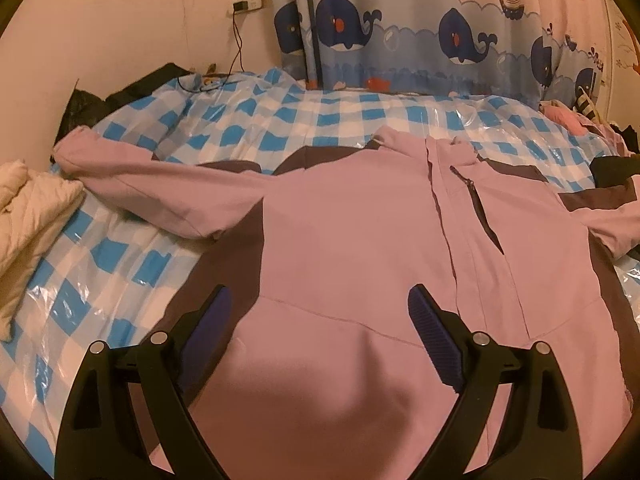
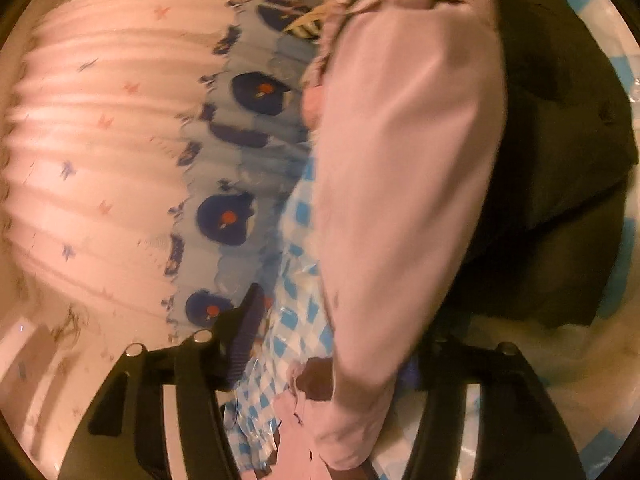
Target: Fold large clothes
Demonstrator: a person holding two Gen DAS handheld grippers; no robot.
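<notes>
A large pink jacket (image 1: 352,216) with dark brown panels lies spread, front up, on the blue-and-white checked bed cover (image 1: 256,120). Its left sleeve (image 1: 132,172) stretches out to the left. My left gripper (image 1: 320,312) hovers open over the jacket's lower body, holding nothing. In the blurred, rolled right wrist view, a pink sleeve (image 2: 400,160) runs between the fingers of my right gripper (image 2: 332,344). The left finger (image 2: 248,320) stands apart from it; the right finger is hidden behind the cloth.
A cream quilted garment (image 1: 28,216) lies at the bed's left edge. Dark clothes (image 1: 120,92) are piled at the far left, more clothes (image 1: 580,116) at the far right. A whale-print curtain (image 1: 420,40) hangs behind. Dark cloth (image 2: 560,140) lies beside the sleeve.
</notes>
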